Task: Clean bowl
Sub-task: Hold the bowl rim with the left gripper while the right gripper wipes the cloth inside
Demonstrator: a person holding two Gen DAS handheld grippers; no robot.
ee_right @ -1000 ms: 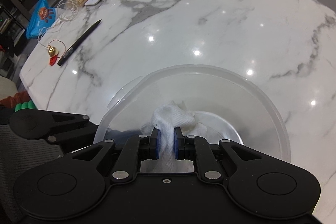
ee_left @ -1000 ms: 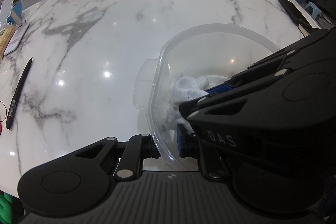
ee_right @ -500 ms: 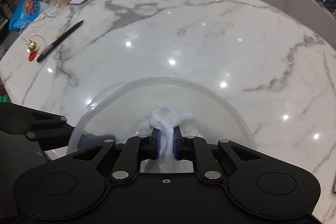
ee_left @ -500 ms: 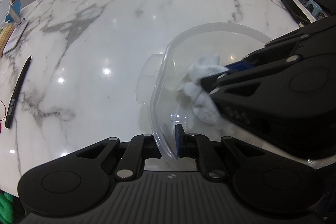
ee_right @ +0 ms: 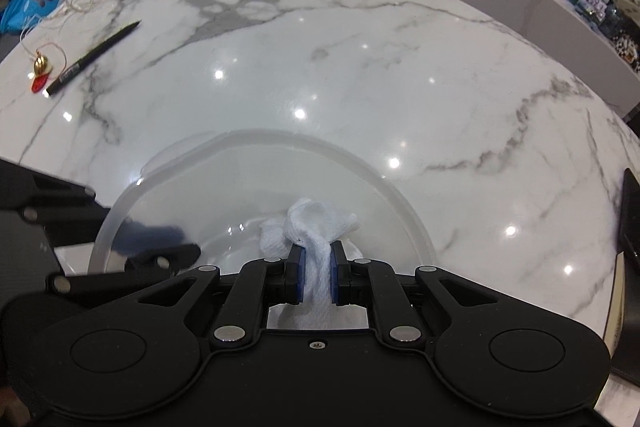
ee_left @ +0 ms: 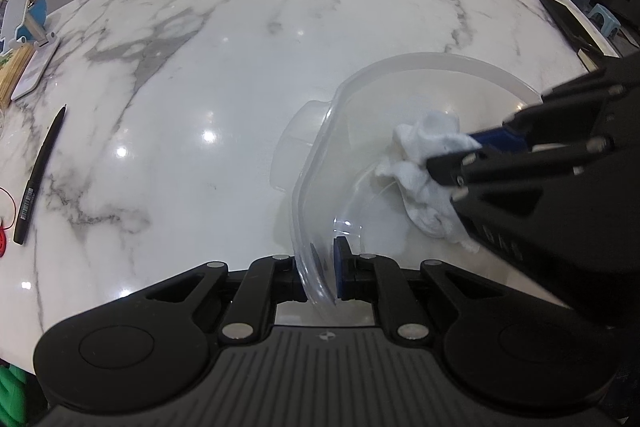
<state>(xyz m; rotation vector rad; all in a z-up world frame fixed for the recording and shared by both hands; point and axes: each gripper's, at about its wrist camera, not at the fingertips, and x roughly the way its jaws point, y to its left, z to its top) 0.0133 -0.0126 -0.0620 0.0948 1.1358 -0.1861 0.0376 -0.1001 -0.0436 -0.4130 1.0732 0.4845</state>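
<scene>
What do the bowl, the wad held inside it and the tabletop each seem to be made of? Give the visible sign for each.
Bowl: probably clear, slightly frosted plastic; the table shows through its thin wall.
Wad: white and crumpled, with a dimpled texture, likely paper towel or thin cloth.
Tabletop: polished white marble or a marble-look slab; grey veins, sharp glints from the lights.

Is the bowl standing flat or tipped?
Tipped: the left gripper clamps the bowl rim, and its underside faces sideways.
</scene>
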